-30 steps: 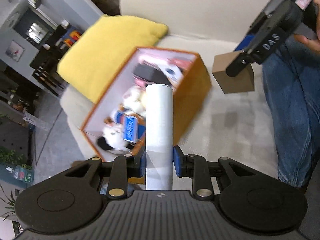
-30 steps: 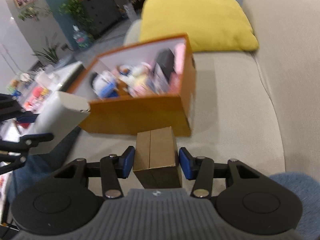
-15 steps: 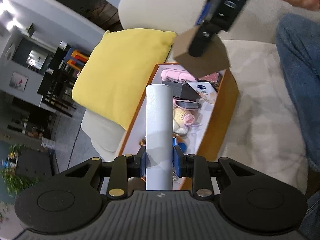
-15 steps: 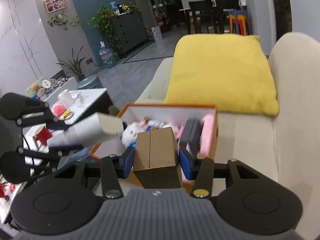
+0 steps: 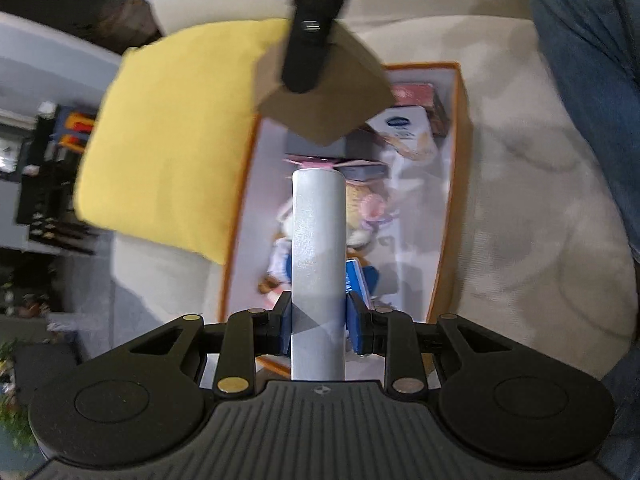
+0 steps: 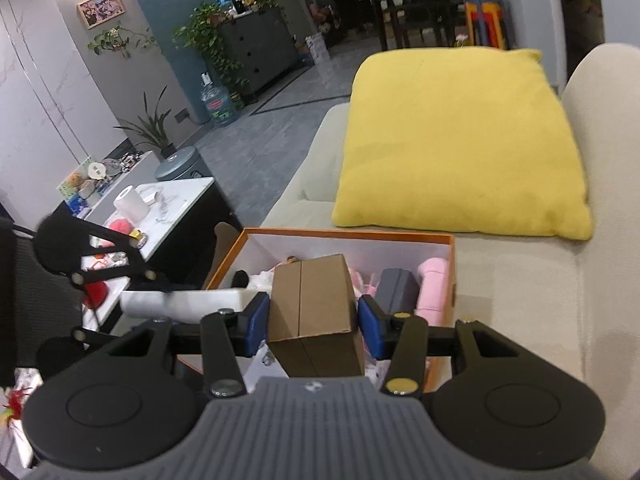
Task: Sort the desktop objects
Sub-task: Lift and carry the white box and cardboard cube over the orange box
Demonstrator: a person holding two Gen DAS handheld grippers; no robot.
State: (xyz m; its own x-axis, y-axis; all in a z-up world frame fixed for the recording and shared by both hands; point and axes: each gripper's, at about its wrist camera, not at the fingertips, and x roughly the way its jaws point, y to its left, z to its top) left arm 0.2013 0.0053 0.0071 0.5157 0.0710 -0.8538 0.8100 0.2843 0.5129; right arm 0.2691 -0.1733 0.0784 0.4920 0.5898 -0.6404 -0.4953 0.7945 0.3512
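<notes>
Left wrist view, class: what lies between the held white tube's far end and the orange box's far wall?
The cardboard box in the right gripper hangs there.

The left wrist view looks steeply down, close over the orange box (image 5: 448,208) on the sofa (image 5: 520,240). The right wrist view looks shallower across the same box (image 6: 340,234) toward the room. Both share the box, sofa and yellow cushion (image 5: 172,140) (image 6: 460,140).

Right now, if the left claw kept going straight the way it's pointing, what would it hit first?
Most likely the things piled inside the orange box. The left claw points down into it, and the white tube it holds would reach the soft toys first. The right claw's cardboard box hangs higher; depth is unclear.
</notes>
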